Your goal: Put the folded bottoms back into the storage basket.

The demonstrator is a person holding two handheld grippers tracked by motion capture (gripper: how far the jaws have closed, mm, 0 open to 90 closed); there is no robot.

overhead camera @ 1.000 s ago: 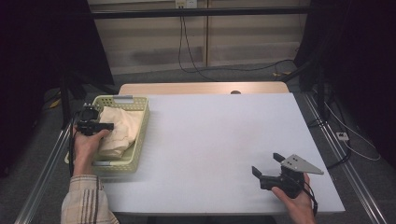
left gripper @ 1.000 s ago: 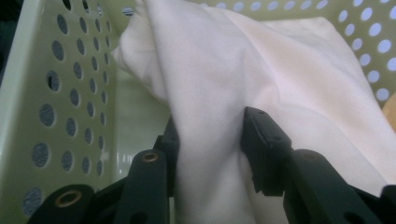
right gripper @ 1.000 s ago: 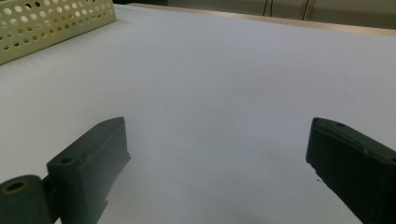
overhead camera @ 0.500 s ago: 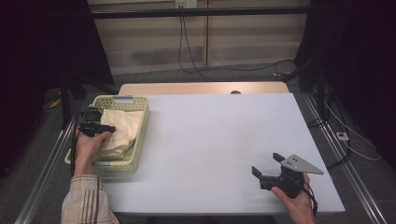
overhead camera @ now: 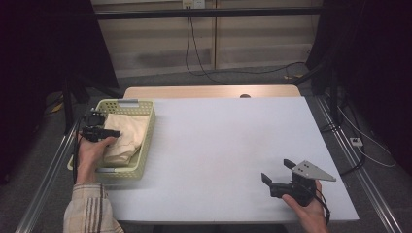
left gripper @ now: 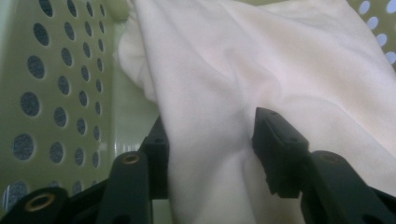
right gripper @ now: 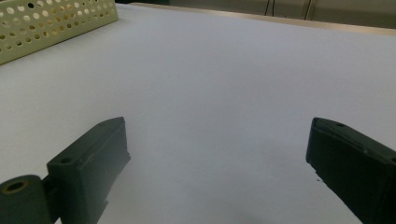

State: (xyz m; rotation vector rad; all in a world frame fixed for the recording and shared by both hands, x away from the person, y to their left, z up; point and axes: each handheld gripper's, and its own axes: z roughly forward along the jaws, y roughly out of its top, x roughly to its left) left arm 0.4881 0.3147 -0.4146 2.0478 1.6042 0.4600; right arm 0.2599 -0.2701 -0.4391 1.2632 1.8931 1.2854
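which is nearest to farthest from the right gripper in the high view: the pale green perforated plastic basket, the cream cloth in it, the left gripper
From the right gripper, at the table's near right:
1. Pale green perforated plastic basket: its right wall faces that gripper, at the table's left.
2. Cream cloth: inside the basket, just past that wall.
3. Left gripper: over the cloth's left part, farthest left.

1 basket (overhead camera: 147, 141), 1 white cloth (overhead camera: 127, 135), 1 table (overhead camera: 218, 141), 2 hand-held grippers: left (overhead camera: 115, 133), right (overhead camera: 276, 171)

free: white table (overhead camera: 218, 145) from 12 to 5 o'clock | obstacle: basket (overhead camera: 145, 141) with cloth (overhead camera: 124, 136) at 9 o'clock
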